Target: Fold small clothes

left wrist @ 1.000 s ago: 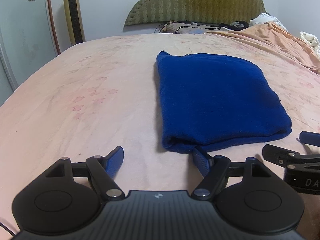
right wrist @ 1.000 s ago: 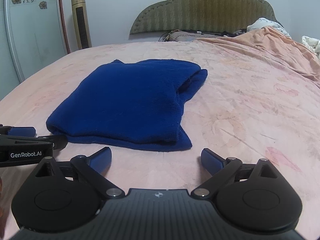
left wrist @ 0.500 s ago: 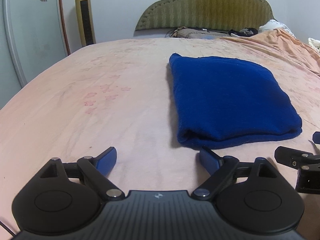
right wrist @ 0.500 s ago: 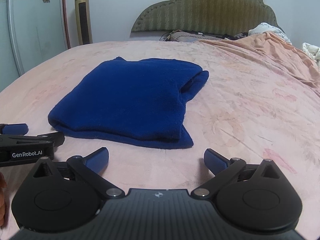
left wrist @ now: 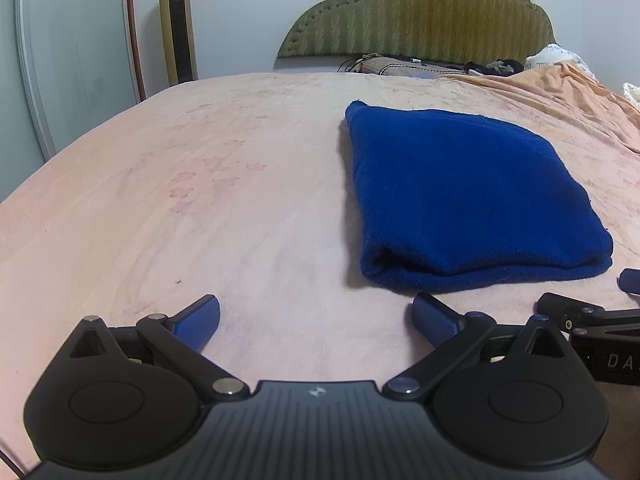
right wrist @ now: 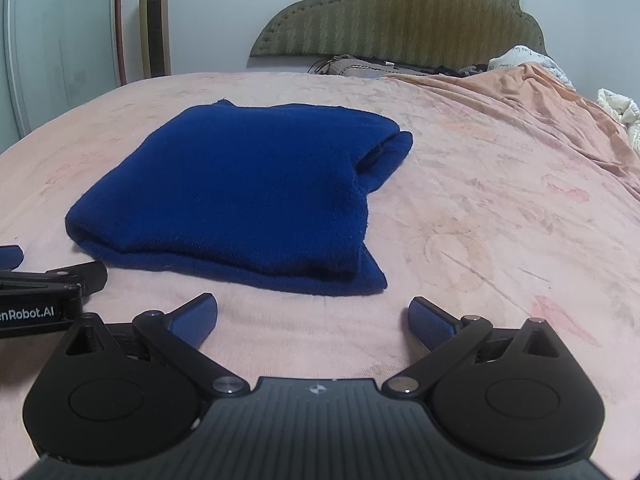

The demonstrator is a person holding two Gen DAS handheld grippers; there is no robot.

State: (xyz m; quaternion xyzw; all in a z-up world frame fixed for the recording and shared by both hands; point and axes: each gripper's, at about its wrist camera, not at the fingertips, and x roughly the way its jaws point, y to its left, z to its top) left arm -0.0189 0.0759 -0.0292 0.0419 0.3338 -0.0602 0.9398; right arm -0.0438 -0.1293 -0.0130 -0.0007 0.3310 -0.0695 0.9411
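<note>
A dark blue knit garment (left wrist: 460,196) lies folded into a flat rectangle on the pink bed sheet (left wrist: 180,184). It also shows in the right wrist view (right wrist: 240,196), with layered edges on its right side. My left gripper (left wrist: 316,314) is open and empty, just short of the garment's near left corner. My right gripper (right wrist: 314,314) is open and empty, just short of the garment's near right corner. Each gripper's side shows at the edge of the other's view.
A green padded headboard (left wrist: 416,16) stands at the far end, with dark items and a pillow below it. A rumpled orange blanket (right wrist: 560,112) lies at the right. A gold tower fan (left wrist: 178,20) and a white cabinet (left wrist: 60,60) stand at the left.
Both grippers have drawn back a little from the folded garment and stay open. The left gripper's right finger, earlier touching the garment's near edge, now sits apart from it. The garment has not moved.
</note>
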